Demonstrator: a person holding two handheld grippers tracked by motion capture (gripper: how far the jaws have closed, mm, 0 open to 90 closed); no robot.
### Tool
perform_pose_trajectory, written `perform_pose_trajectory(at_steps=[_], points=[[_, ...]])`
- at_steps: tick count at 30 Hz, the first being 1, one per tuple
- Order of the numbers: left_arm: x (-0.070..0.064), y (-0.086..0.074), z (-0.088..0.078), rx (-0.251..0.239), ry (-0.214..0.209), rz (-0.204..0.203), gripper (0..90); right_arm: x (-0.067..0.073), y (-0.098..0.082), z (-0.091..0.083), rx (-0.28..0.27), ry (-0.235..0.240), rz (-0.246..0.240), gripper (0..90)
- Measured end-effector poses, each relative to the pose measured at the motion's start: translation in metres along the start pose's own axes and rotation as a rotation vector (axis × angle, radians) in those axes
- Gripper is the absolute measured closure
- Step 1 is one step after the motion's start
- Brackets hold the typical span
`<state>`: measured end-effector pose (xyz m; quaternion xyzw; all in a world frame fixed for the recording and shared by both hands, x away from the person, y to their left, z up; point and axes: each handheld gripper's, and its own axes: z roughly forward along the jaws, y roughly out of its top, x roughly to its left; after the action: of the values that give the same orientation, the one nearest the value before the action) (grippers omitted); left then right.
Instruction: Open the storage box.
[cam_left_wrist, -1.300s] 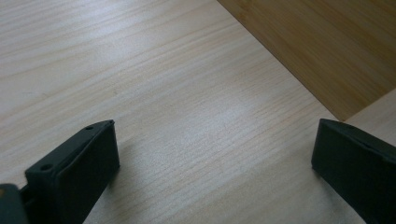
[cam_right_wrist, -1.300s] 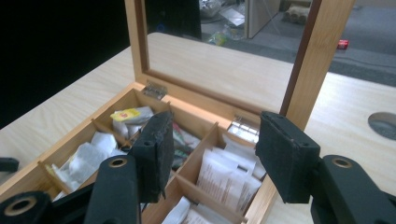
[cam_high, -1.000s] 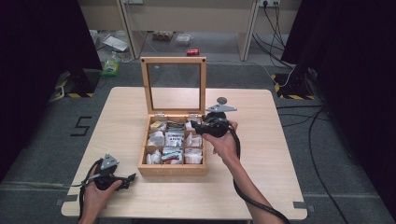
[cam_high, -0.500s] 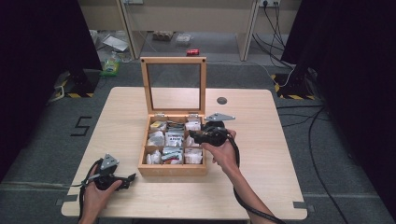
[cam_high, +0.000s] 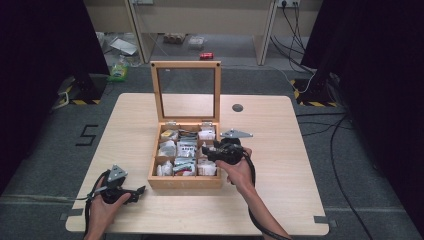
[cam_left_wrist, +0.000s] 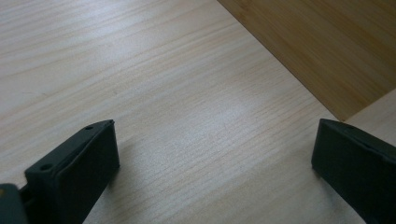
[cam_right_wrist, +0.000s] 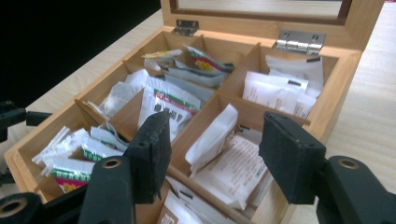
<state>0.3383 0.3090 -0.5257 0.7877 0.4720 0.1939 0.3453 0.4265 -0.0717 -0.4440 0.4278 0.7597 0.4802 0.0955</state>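
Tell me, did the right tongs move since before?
Yes. In the high view the right tongs slid toward the person along the wooden box, from beside its hinged back edge to over its middle right compartment.

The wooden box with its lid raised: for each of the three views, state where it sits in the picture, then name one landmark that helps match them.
High view: the wooden box stands mid-table, centre of the picture, lid upright at the far side.
Left gripper view: one plain wall of it crosses the upper right corner.
Right gripper view: its packet-filled compartments spread beyond the right gripper.
Shared landmark: the silver hinges, also visible from above.
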Motion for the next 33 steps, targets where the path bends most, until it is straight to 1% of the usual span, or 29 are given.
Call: perform_pose_trajectory(at_steps=[2, 3, 5, 8, 13, 21, 27, 33], points=[[0.000, 0.000, 0.000, 0.000, -0.001, -0.001, 0.0, 0.000, -0.006, 0.001, 0.010, 0.002, -0.014, 44.0], [0.000, 0.000, 0.000, 0.000, -0.001, -0.001, 0.0, 0.000, -0.007, 0.002, 0.020, 0.001, -0.013, 44.0], [0.000, 0.000, 0.000, 0.000, 0.000, 0.000, 0.0, 0.000, -0.007, 0.003, 0.017, 0.000, -0.013, 44.4], [0.000, 0.000, 0.000, 0.000, -0.001, -0.001, 0.0, 0.001, -0.007, 0.003, 0.021, 0.001, -0.020, 44.8], [0.000, 0.000, 0.000, 0.000, 0.000, -0.001, 0.0, 0.002, -0.007, 0.009, 0.030, -0.004, -0.016, 46.1], [0.000, 0.000, 0.000, 0.001, 0.000, 0.001, 0.0, 0.008, -0.001, 0.018, 0.046, -0.013, -0.034, 48.9], [0.000, 0.000, 0.000, 0.001, 0.000, 0.000, 0.0, 0.009, 0.000, 0.025, 0.064, -0.018, -0.034, 50.0], [0.000, 0.000, 0.000, 0.001, -0.001, 0.000, 0.0, 0.010, 0.001, 0.026, 0.071, -0.021, -0.039, 50.5]])
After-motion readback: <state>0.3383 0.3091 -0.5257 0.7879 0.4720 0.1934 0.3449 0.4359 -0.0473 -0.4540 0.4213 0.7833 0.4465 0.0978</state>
